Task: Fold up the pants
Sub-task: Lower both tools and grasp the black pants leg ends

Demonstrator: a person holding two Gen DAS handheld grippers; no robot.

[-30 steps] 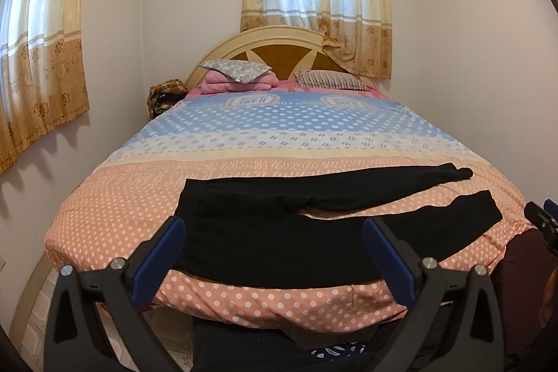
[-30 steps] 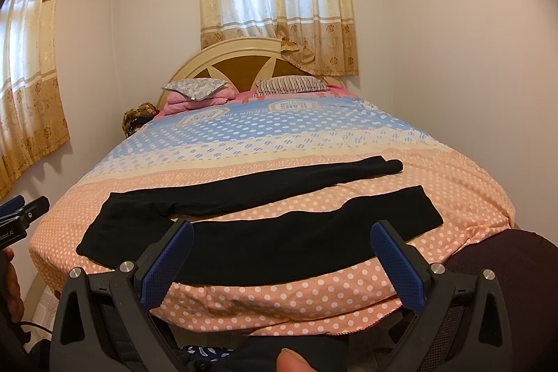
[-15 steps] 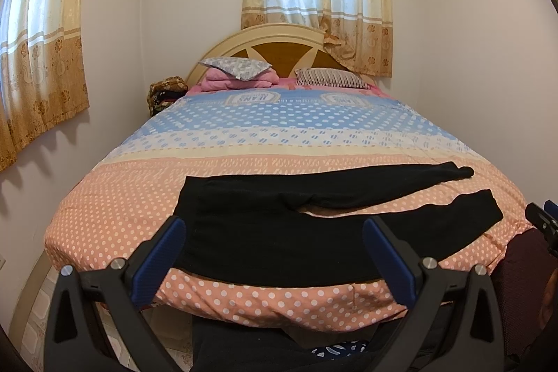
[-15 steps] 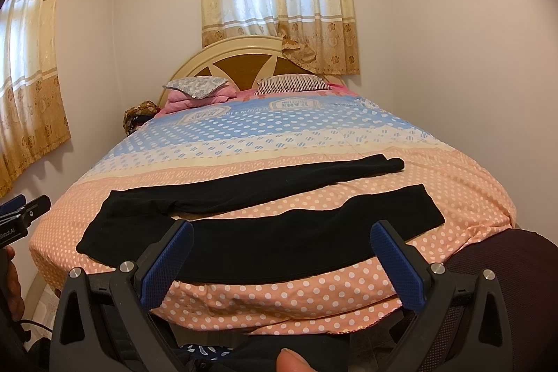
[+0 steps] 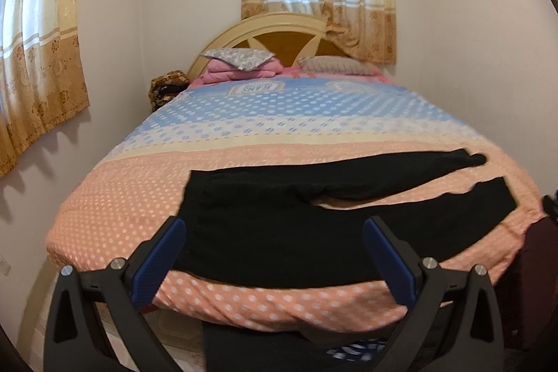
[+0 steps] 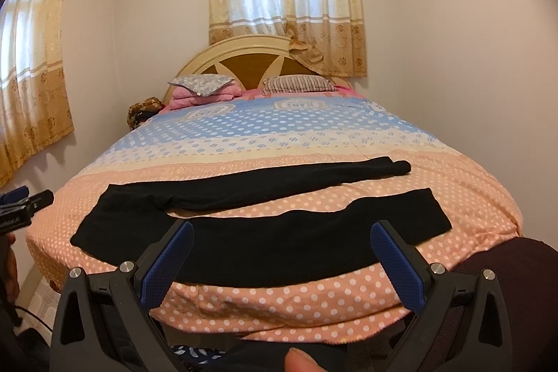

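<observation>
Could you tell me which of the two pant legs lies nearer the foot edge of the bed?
The wider leg with the flat, square cuff lies nearer the foot edge; the narrower leg with the bunched cuff lies beyond it, towards the pillows.

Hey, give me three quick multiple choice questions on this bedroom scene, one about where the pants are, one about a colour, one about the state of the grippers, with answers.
1. Where do the pants lie?
A. Across the foot end of the bed
B. On the pillows by the headboard
C. On the floor

2. What colour are the pants?
A. Pink
B. Black
C. Blue

3. How do the left gripper and right gripper stand?
A. Both shut on the pants
B. One open, one shut
C. Both open, holding nothing

Answers:
1. A, the pants are spread flat on the peach dotted band nearest the cameras, waist to the left, both legs running right.
2. B, the fabric is plain black against the dotted cover.
3. C, each wrist view shows its blue pads wide apart with no cloth between them.
</observation>
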